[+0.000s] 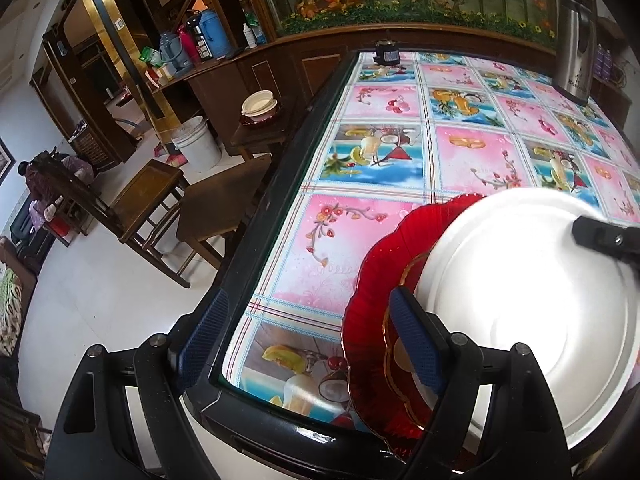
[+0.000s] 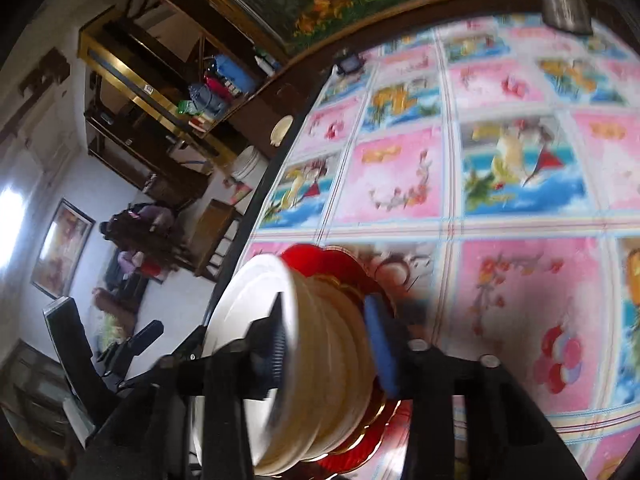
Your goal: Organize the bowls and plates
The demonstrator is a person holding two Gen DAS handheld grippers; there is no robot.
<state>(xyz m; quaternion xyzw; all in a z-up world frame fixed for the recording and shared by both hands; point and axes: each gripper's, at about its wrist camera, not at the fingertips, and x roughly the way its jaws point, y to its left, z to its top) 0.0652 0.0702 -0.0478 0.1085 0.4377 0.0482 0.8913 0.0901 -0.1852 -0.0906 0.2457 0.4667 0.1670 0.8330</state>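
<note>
**A:** Where are the dishes?

**B:** At the table's (image 1: pixel 276 200) near left corner. I've got a white plate (image 1: pixel 520 300) sitting in a stack on a red scalloped plate (image 1: pixel 372 280) that rests on the patterned tablecloth (image 1: pixel 472 152). In the right wrist view the white plate (image 2: pixel 256 292) tops several cream-coloured dishes (image 2: pixel 332 360), and the red plate (image 2: pixel 344 260) is under them with a gold rim showing. That view is blurred, so I can't count the dishes.

**A:** What is my right gripper doing?

**B:** The right gripper (image 2: pixel 328 348) has its jaws around the stack: one blue-padded finger (image 2: pixel 380 344) against the underside near the red plate, the other finger (image 2: pixel 276 344) across the white plate's face. I read it as clamped on the stack. From the left wrist view its black tip (image 1: pixel 600 236) lies over the white plate's far right rim.

**A:** And the left?

**B:** The left gripper (image 1: pixel 312 340) is spread wide and holds nothing. Its right pad (image 1: pixel 416 340) sits over the red plate's near left edge; its left pad (image 1: pixel 204 332) hangs beyond the table's dark edge, over the floor.

**A:** Anything else about?

**B:** A steel flask (image 1: pixel 576 40) stands at the far right of the table, a small dark object (image 1: pixel 386 54) at the far edge. Left of the table are wooden chairs (image 1: pixel 148 200), a white bucket (image 1: pixel 198 144), and a bowl (image 1: pixel 260 106) on a low stand.
</note>
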